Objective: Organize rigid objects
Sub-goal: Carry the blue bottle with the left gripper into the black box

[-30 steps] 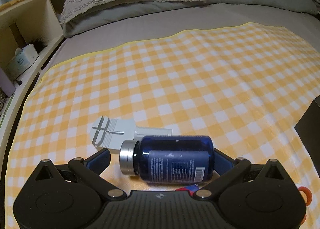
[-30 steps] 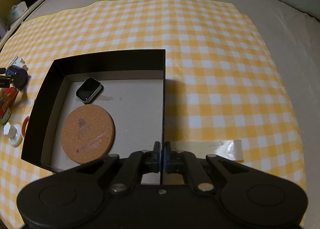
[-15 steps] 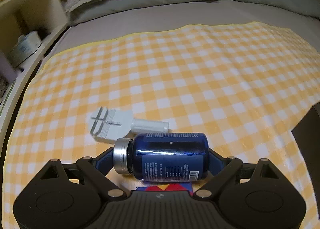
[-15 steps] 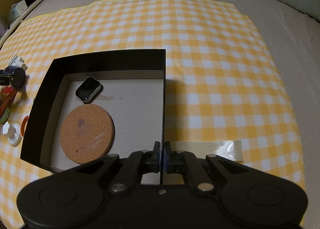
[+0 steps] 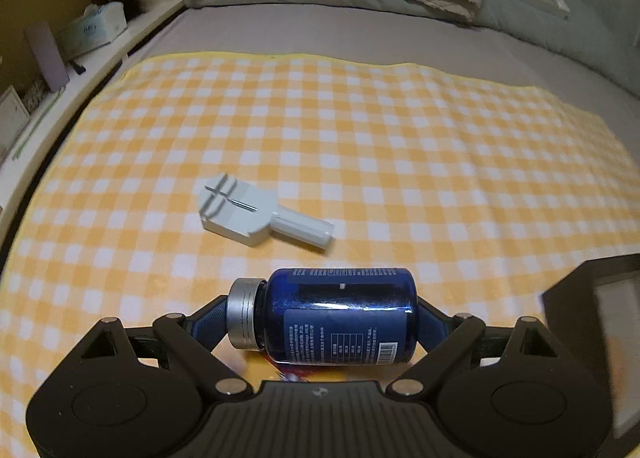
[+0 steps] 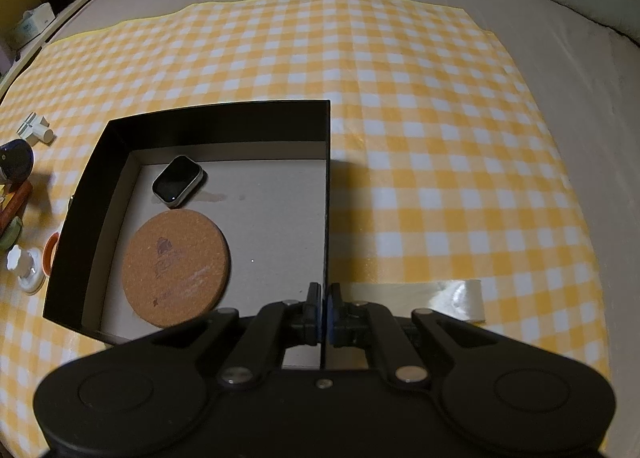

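In the left wrist view, the left gripper (image 5: 322,318) is clamped end to end on a blue bottle (image 5: 332,318) lying sideways, one pad on its silver cap (image 5: 242,314) and the other on its base. The bottle hangs above the checked cloth (image 5: 360,145), with a white plastic tool (image 5: 256,213) lying just beyond it. The grip is along the bottle's length (a smooth, round body), so it could pivot or slip out if the hand tilts on the way to the box.

In the right wrist view, the right gripper (image 6: 323,310) has its jaws together, pinching the near right wall of the black box (image 6: 326,185). Inside lie a cork coaster (image 6: 176,268) and a smartwatch (image 6: 178,179). If that pinch loosens, the box may shift when the bottle lands, and a dropped bottle could strike the watch.
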A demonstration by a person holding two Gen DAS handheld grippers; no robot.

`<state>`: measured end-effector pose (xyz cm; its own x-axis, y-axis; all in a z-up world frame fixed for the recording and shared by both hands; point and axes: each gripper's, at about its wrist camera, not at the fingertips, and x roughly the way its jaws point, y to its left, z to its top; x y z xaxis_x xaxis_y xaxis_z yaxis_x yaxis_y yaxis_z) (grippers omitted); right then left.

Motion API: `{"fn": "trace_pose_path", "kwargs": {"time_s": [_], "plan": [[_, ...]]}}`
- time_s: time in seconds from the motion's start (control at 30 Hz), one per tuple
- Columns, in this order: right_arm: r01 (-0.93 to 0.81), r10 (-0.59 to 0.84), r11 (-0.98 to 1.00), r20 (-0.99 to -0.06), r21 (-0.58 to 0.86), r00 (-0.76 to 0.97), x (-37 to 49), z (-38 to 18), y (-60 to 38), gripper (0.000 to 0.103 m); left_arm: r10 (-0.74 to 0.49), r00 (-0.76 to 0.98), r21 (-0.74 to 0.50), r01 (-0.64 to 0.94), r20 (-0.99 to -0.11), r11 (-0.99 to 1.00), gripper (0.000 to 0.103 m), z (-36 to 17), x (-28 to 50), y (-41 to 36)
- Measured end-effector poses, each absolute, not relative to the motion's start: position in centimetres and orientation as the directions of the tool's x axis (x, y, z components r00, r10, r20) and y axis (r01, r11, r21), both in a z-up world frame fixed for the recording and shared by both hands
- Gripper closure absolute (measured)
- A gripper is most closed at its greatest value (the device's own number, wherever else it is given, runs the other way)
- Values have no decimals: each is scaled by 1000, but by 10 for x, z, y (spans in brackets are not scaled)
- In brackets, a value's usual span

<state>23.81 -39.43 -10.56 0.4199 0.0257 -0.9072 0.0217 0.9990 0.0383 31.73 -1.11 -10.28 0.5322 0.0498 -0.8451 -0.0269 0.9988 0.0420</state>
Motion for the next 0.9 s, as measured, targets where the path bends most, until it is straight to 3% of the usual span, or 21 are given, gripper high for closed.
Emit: {"fn": "trace_pose_path", "kwargs": {"time_s": [0.37, 0.9], "plan": [[-4, 12, 1000, -907, 11, 420, 229, -103, -393, 100, -63, 548, -83, -11, -834, 996, 11, -77, 296, -53], [-12, 27, 1000, -909, 25, 417, 227, -101, -395, 99, -337, 508, -266, 209, -793, 941, 11, -62, 264, -195]]}}
